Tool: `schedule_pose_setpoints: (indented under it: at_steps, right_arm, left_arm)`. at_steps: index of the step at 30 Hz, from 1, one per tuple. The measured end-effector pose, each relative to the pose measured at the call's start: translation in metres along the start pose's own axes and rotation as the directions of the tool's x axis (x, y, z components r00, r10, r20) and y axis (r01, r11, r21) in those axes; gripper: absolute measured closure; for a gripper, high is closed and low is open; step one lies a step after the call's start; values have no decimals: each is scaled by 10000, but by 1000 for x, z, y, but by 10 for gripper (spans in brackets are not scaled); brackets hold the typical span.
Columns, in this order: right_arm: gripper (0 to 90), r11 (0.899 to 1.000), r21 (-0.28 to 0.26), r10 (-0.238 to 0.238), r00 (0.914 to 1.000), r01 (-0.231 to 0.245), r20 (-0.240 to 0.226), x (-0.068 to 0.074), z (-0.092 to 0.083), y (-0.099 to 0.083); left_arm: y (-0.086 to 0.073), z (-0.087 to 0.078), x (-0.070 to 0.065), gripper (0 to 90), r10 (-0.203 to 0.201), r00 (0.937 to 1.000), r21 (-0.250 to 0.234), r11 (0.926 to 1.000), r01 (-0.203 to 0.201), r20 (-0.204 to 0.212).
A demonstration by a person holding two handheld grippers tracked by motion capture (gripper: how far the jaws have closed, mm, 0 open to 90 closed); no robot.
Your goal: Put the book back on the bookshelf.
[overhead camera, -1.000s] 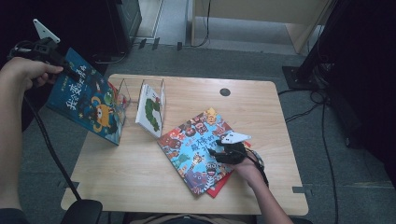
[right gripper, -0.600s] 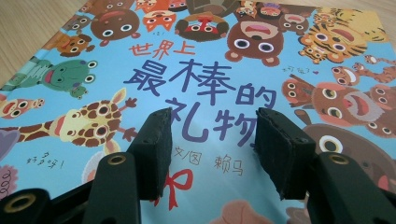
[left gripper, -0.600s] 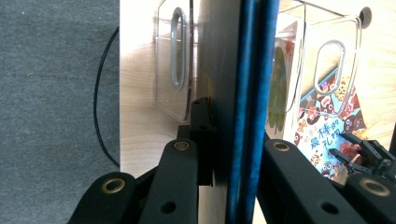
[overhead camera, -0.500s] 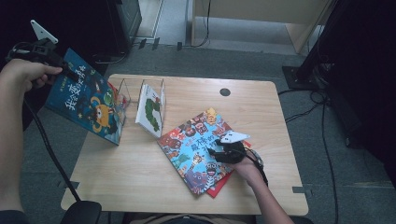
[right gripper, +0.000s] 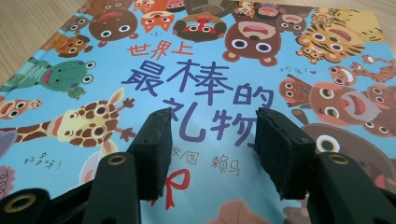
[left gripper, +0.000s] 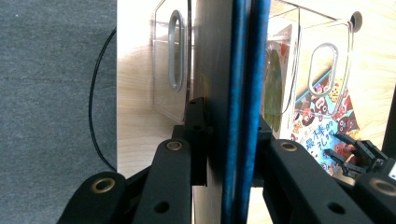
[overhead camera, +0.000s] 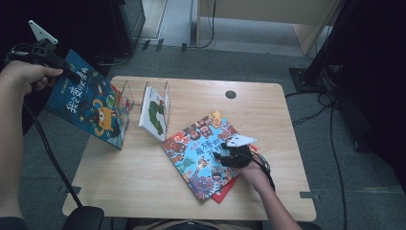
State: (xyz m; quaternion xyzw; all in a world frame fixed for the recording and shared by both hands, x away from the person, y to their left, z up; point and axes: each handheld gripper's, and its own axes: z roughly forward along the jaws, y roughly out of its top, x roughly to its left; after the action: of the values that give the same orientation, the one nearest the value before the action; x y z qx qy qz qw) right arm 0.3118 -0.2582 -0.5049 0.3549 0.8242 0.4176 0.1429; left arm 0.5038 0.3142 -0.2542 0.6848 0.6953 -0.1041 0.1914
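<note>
The left gripper (left gripper: pixel 229 154) has a blue book (left gripper: pixel 238 93) edge-on between its jaws, which have just been opening. Behind stands a clear rack (left gripper: pixel 175 56) on the counter (left gripper: pixel 133 116).

animal picture book (right gripper: pixel 243 60) cover reads "世界上最棒的礼物"

four books (overhead camera: pixel 201 153), one clear rack (overhead camera: pixel 146 93), two tools (overhead camera: pixel 229 157)
</note>
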Motion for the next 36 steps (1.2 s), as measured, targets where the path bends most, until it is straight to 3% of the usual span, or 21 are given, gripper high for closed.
schedule_pose_setpoints:
  at_steps: [11,36]
  right_arm:
    - [466,10000,-8,31,10000,-31,41,-1,0,0]
    - [465,9999,-46,109,9999,-109,81,-4,1,0]
  left_arm:
    - [-5,-1,9,706,-139,9995,-146,9998,144,285]
    - [-12,-9,16,606,33,9967,-733,9973,27,810]
